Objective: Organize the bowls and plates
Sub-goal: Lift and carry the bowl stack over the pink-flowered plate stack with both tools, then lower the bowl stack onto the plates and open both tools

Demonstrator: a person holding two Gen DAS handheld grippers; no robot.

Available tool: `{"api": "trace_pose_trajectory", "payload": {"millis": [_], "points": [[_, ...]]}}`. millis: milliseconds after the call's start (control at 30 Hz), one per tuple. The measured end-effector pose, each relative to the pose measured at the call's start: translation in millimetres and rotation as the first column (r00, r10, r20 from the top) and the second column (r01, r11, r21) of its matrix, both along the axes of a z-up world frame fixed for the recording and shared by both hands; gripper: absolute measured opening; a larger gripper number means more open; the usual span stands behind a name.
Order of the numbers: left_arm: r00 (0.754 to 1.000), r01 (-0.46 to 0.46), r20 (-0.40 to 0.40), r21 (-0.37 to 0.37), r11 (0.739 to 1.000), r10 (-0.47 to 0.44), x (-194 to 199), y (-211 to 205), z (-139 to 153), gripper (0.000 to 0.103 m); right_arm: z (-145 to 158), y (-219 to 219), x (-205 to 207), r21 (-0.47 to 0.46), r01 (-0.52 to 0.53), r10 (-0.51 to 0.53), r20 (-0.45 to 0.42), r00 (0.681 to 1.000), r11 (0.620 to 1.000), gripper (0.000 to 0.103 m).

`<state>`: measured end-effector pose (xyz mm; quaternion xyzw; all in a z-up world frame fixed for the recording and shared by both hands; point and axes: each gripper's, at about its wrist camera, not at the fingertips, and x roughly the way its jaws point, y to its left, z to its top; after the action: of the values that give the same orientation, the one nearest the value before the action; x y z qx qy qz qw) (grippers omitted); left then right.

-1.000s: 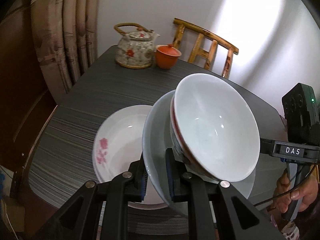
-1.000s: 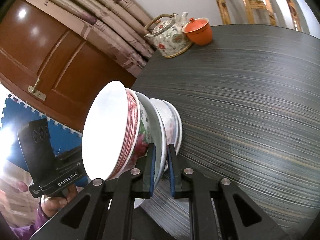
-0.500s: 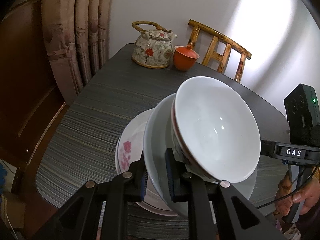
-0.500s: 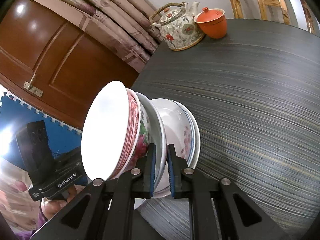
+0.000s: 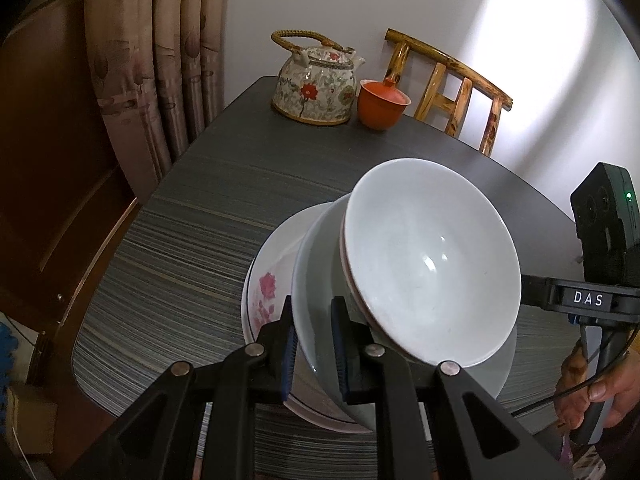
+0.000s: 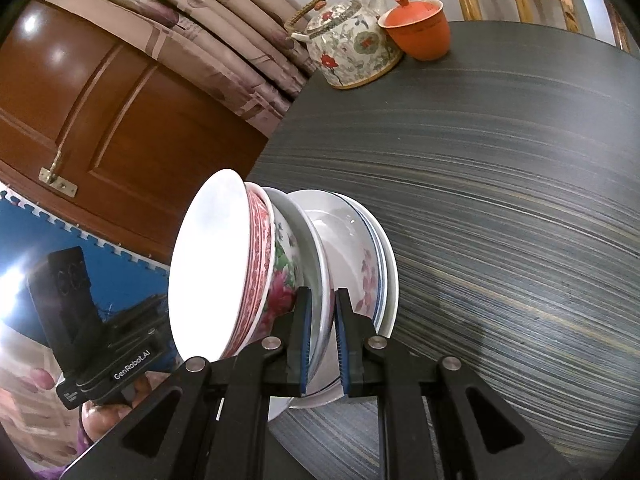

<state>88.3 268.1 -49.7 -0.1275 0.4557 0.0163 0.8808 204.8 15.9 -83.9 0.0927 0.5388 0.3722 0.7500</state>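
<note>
Grippers, left (image 5: 312, 344) and right (image 6: 322, 344), each pinch opposite rims of a pale grey-green glazed plate (image 5: 320, 264) carrying a white bowl with red floral outside (image 5: 432, 264); since a second ago it has sunk over the flowered white plates (image 5: 264, 280), so stacking looks near. Beyond: dark striped tabletop (image 5: 208, 216); floral teapot (image 5: 316, 84); orange lidded cup (image 5: 382, 104); wooden chair (image 5: 448, 80); curtains (image 5: 160, 60).

A floral teapot (image 5: 314, 88) with a woven handle stands at the far corner of the dark striped table (image 5: 192, 248) — an orange lidded cup (image 5: 382, 105) just beside it. A wooden chair (image 5: 452, 84) stands behind the far edge — curtains (image 5: 160, 60) and a brown door (image 6: 92, 120) past the left edge.
</note>
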Motion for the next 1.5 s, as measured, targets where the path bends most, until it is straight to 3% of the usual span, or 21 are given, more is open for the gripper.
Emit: {"api": "trace_pose_trajectory", "payload": {"millis": [767, 967, 1300, 1500], "points": [[1.0, -0.001, -0.016, 0.004, 1.0, 0.001, 1.3, -2.7, -6.8, 0.014, -10.6, 1.6, 5.6, -0.011, 0.011, -0.011, -0.023, 1.0, 1.0, 0.013], [1.0, 0.007, -0.011, 0.046, 0.999, -0.006, 1.8, -8.4, -6.2, 0.014, -12.2, -0.1, 6.5, -0.007, 0.009, -0.01, -0.026, 1.0, 1.0, 0.013], [1.0, 0.0, -0.018, 0.046, 0.999, 0.0, 2.6, -7.4, -6.0, 0.015, -15.4, -2.8, 6.6, 0.008, 0.019, -0.019, -0.037, 0.999, 1.0, 0.013], [1.0, -0.005, -0.009, 0.095, 0.995, 0.006, -0.3, -10.8, -1.3, 0.017, -15.2, -6.3, 5.7, 0.022, 0.039, -0.038, -0.03, 0.999, 0.999, 0.013]]}}
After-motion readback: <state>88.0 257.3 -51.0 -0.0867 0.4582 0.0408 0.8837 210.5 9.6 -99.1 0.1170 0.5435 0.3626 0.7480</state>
